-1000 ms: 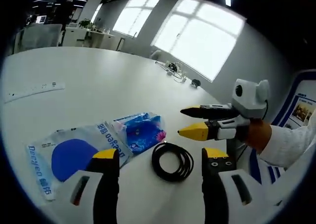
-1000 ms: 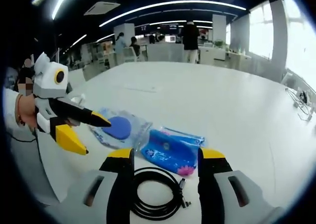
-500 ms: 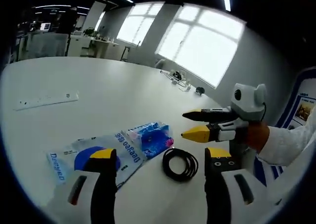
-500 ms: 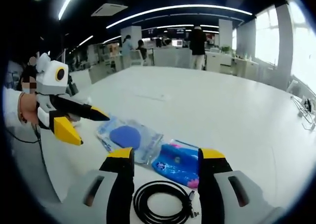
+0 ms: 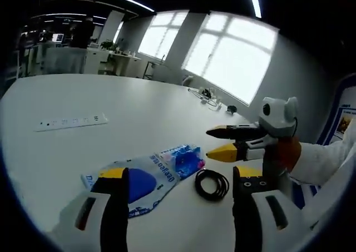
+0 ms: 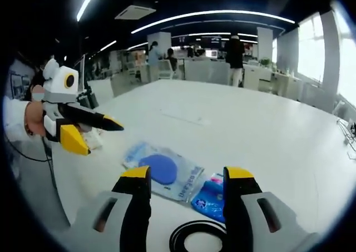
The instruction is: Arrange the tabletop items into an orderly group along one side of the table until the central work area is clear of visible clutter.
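A clear bag holding a blue disc (image 5: pixel 139 182) (image 6: pixel 164 168) lies flat on the white table (image 5: pixel 133 107). Next to it lies a small blue printed packet (image 5: pixel 183 156) (image 6: pixel 208 199), and beside that a coiled black cable (image 5: pixel 211 184) (image 6: pixel 194 238). My left gripper (image 5: pixel 179 177) hovers open above the bag, nothing between its jaws. From the right comes my right gripper (image 5: pixel 213 143), open and empty, above the cable. In the right gripper view my right gripper (image 6: pixel 187 177) is open over the packet and cable. The left gripper (image 6: pixel 103 138) hangs open at the left.
A white power strip (image 5: pixel 71 121) (image 6: pixel 186 118) lies farther out on the table. Cables and a small dark object (image 5: pixel 214 96) sit at the far edge by the windows. Desks and standing people (image 6: pixel 233 52) fill the room beyond.
Both cameras have pulled back and tilted up, so the bag, packet and cable look smaller and lower. The items lie as before. Both grippers stay open.
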Available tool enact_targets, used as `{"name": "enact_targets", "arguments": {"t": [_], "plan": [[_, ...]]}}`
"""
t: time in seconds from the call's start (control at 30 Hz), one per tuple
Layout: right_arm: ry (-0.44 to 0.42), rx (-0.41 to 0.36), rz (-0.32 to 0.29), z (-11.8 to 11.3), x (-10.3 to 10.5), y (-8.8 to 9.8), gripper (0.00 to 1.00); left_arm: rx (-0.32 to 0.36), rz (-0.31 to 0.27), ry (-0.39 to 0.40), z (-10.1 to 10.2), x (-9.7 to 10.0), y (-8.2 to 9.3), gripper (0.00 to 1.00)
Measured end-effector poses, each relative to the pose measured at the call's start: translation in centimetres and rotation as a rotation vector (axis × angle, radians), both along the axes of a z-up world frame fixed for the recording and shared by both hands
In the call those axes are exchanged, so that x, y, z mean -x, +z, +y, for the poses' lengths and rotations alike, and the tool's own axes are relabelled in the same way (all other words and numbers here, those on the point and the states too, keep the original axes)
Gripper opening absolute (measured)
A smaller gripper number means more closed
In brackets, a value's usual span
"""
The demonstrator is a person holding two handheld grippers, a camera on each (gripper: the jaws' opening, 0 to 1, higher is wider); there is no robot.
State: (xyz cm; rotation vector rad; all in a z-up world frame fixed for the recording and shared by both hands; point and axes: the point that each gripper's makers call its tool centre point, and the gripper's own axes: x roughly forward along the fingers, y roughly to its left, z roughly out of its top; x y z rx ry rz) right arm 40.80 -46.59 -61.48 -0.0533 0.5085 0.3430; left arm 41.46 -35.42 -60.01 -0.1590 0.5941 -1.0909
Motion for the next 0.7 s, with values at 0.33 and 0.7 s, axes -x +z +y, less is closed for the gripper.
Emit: {"name": "enact_targets", "arguments": {"t": [0.33, 0.7], "plan": [[0.076, -0.014, -0.017, 4.7, -1.4, 1.0, 0.51, -0.005, -0.025, 0.076, 5.7, -1.1, 1.3, 0.79], [0.168, -0.017, -0.027, 10.3, -2.9, 1.7, 0.50, -0.011, -0.048, 0.160, 11.7, -2.0, 2.3, 0.80]]}}
